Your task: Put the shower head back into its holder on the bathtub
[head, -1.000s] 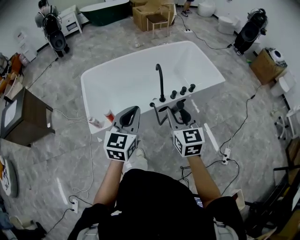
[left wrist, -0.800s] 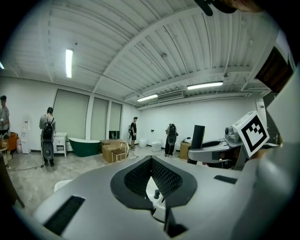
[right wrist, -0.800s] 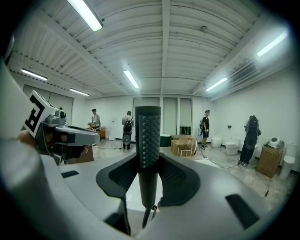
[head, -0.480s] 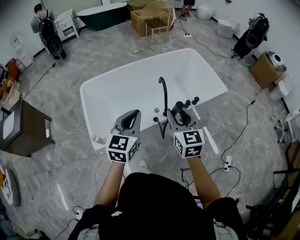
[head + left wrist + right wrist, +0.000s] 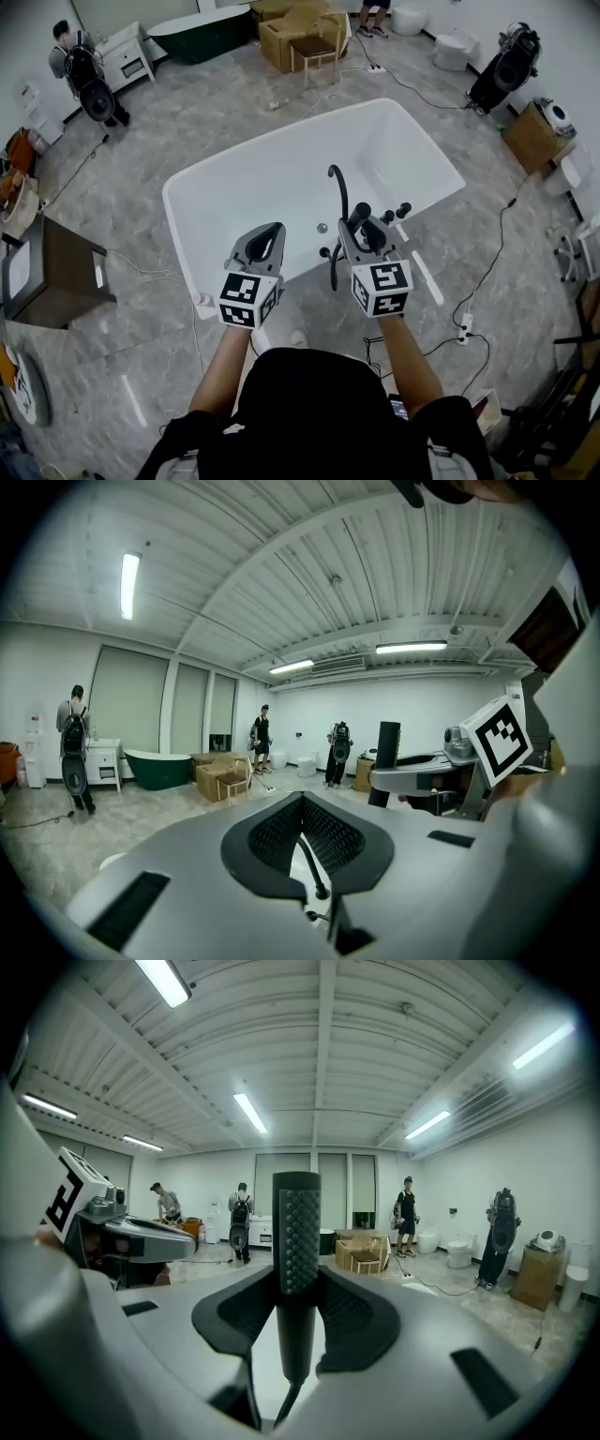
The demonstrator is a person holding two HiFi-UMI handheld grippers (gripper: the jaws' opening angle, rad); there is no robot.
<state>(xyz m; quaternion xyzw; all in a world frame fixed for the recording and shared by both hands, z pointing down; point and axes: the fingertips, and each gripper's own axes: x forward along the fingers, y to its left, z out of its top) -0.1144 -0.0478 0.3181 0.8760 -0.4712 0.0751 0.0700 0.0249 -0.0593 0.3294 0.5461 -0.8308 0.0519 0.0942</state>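
Note:
The white bathtub (image 5: 272,187) fills the middle of the head view. A black curved faucet (image 5: 339,192) and black knobs (image 5: 397,214) stand on its near rim. My right gripper (image 5: 362,227) is over that rim beside the faucet. It is shut on the black shower head (image 5: 360,216), whose hose (image 5: 331,270) hangs down in front of the tub. In the right gripper view the ribbed shower head (image 5: 296,1241) stands upright between the jaws of the right gripper (image 5: 296,1288). My left gripper (image 5: 270,232) hovers over the tub's near edge, shut and empty, as the left gripper (image 5: 302,799) also shows in its own view. I cannot make out the holder.
A dark brown cabinet (image 5: 56,272) stands at the left. Cables and a power strip (image 5: 464,326) lie on the floor at the right. Behind the tub are cardboard boxes (image 5: 300,23), a green tub (image 5: 202,28) and a black device on a stand (image 5: 497,61). A person (image 5: 70,61) stands far left.
Both grippers have come forward together until they are over the tub's near rim. The right one, still carrying the shower head, now sits beside the faucet. Neither gripper's jaws have changed.

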